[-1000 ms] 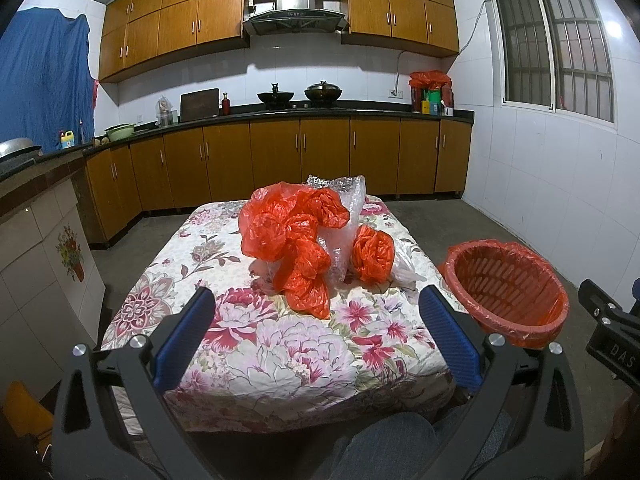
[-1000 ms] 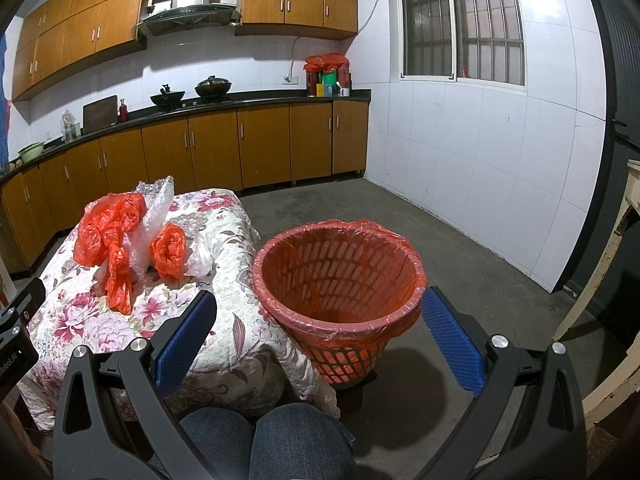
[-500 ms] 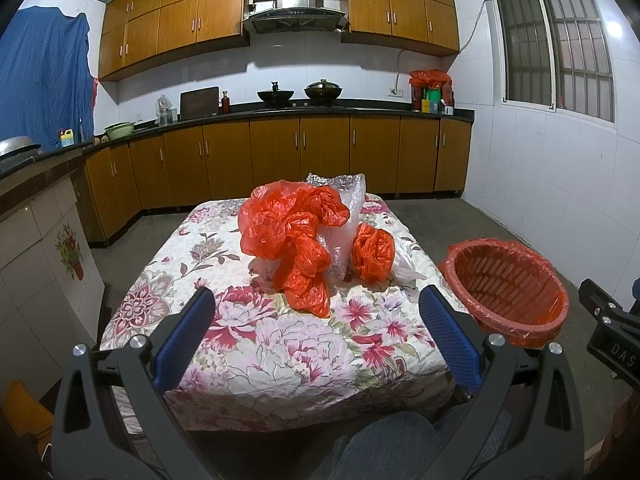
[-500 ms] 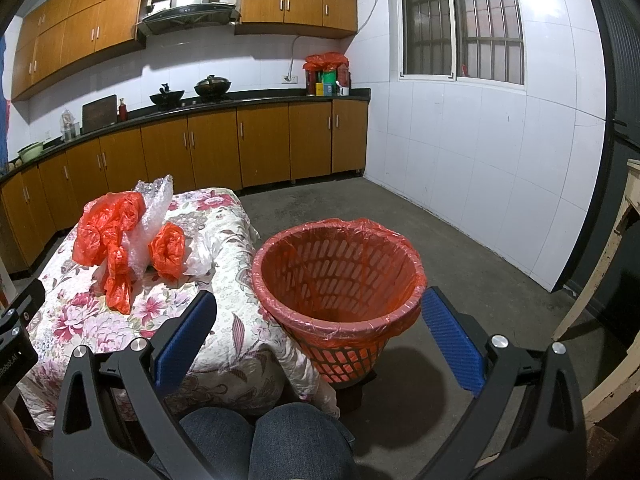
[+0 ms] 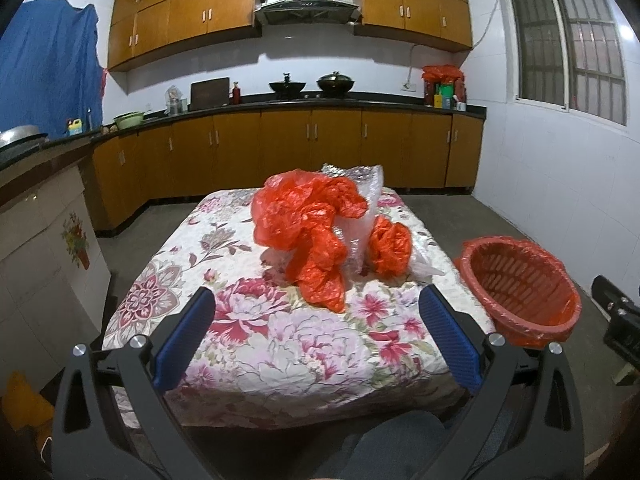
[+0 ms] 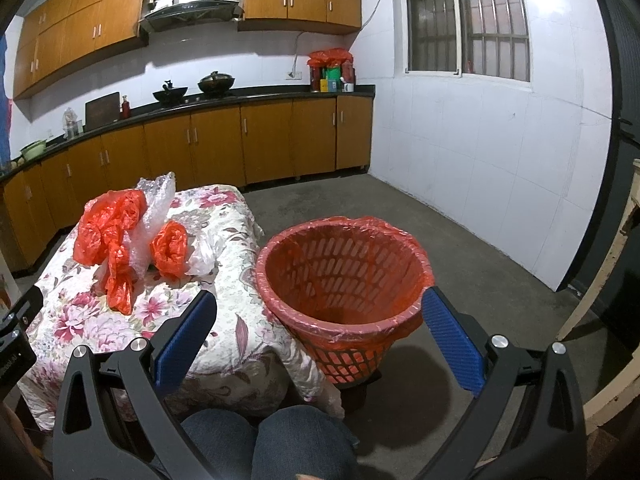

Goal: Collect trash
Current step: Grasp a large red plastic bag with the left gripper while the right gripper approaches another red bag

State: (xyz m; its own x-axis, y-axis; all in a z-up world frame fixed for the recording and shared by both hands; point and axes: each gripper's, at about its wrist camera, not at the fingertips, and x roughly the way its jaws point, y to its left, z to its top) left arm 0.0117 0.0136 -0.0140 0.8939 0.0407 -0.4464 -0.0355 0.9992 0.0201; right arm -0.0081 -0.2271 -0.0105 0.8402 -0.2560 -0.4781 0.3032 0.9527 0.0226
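Observation:
A heap of trash lies on a table with a floral cloth (image 5: 280, 344): a big crumpled red plastic bag (image 5: 308, 224), a smaller red bag (image 5: 390, 246), bubble wrap (image 5: 362, 184) and clear plastic. A red basket (image 5: 520, 292) lined with a red bag stands on the floor right of the table. My left gripper (image 5: 318, 338) is open and empty, near the table's front edge, short of the heap. My right gripper (image 6: 320, 340) is open and empty, just before the basket (image 6: 344, 276). The heap also shows at left in the right wrist view (image 6: 116, 228).
Wooden kitchen cabinets and a black counter (image 5: 320, 100) with pans run along the back wall. A white tiled wall with a window (image 6: 468, 20) is on the right. The person's knees (image 6: 280, 440) are below the grippers. Bare concrete floor (image 6: 460, 248) lies behind the basket.
Hardly anything has moved. Both views have shifted very slightly; both grippers stay open and empty.

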